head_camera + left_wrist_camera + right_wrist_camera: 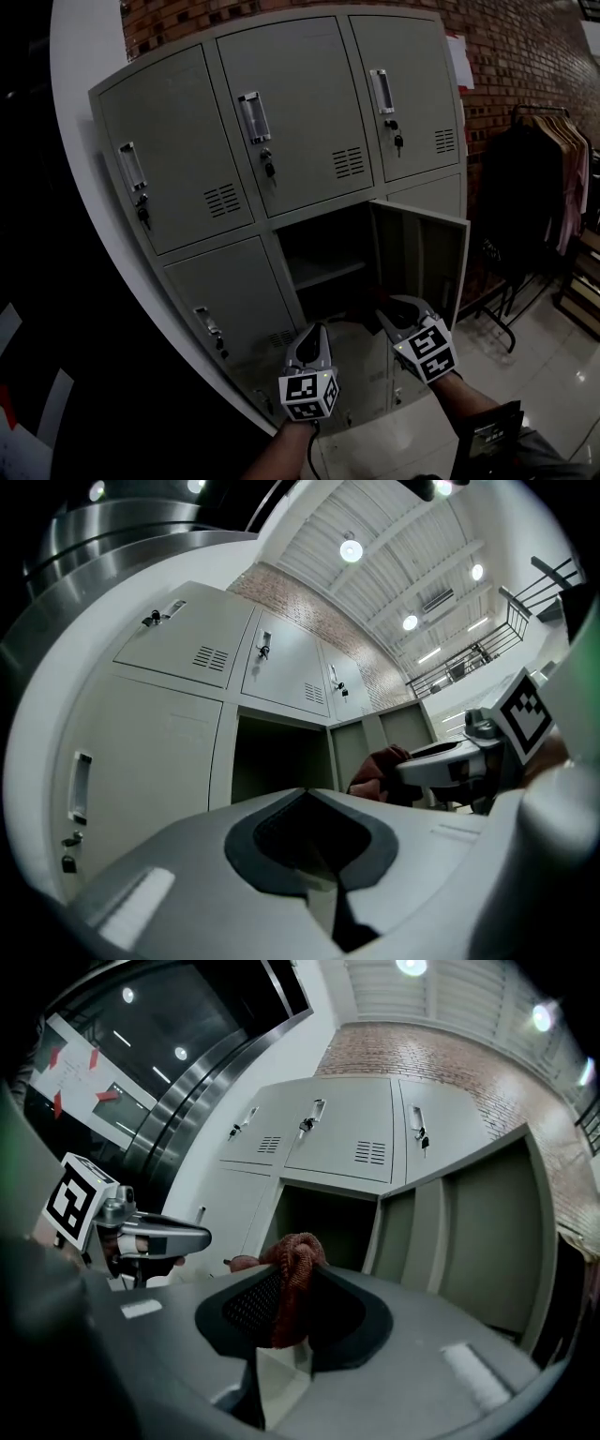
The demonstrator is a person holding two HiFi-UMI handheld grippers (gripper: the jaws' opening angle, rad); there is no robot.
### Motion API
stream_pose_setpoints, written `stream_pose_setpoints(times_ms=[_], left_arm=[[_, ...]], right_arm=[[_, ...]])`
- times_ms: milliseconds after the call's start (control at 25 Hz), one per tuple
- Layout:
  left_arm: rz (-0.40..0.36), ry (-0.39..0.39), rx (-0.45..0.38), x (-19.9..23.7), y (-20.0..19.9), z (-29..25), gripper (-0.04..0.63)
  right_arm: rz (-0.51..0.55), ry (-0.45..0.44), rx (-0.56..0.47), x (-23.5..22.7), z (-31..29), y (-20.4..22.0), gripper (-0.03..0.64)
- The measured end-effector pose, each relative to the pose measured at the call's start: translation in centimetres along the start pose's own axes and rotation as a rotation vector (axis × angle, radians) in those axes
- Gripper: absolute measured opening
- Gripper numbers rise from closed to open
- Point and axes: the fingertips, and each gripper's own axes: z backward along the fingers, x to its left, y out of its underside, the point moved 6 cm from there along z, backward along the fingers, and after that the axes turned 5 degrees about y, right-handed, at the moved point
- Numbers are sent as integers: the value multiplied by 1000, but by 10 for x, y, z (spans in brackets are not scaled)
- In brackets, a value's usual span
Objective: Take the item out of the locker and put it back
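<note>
Head view and both gripper views of a grey metal locker (281, 122) standing against a brick wall (525, 56). We see three closed upper doors, each with a handle and a key in its lock. In the lower row the middle compartment (323, 253) is open, its door (422, 258) swung out to the right, and a shelf (323, 272) crosses the dark interior. We cannot make out anything lying inside.

The task's thing, a reddish-brown knitted cloth (292, 1274), is outside the locker. It is clamped between the two jaws of the right claw (398, 311), and a bunched fold rises above the jaw tips. In the right gripper view it sits just in front of the open compartment.

The left claw (312, 333) is closed and empty, its jaws meeting with nothing between them. It hangs beside the right claw, near it but apart, below the open compartment.

In the left gripper view we see the cloth again, at the tip of the right claw. A rack of hanging garments (548, 178) stands on the pale floor (525, 347) to the right of the locker
</note>
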Motion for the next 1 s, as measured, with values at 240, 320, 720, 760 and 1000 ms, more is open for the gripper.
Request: stream_pose_setpoints(times_ms=[240, 320, 720, 760, 1000], left_arm=[[-10, -27, -1, -32, -9, 8, -3], [-7, -42, -1, -46, -11, 9, -3], [-14, -117, 15, -127, -18, 30, -3], [-16, -124, 19, -133, -17, 34, -3], [-24, -144, 32, -155, -21, 56, -3]], right_arm=[[-19, -18, -14, -14, 39, 5, 92], [-21, -29, -13, -22, 52, 9, 92], [-46, -94, -9, -57, 122, 30, 92], [-48, -101, -10, -59, 128, 31, 92], [-62, -124, -5, -54, 159, 34, 92]])
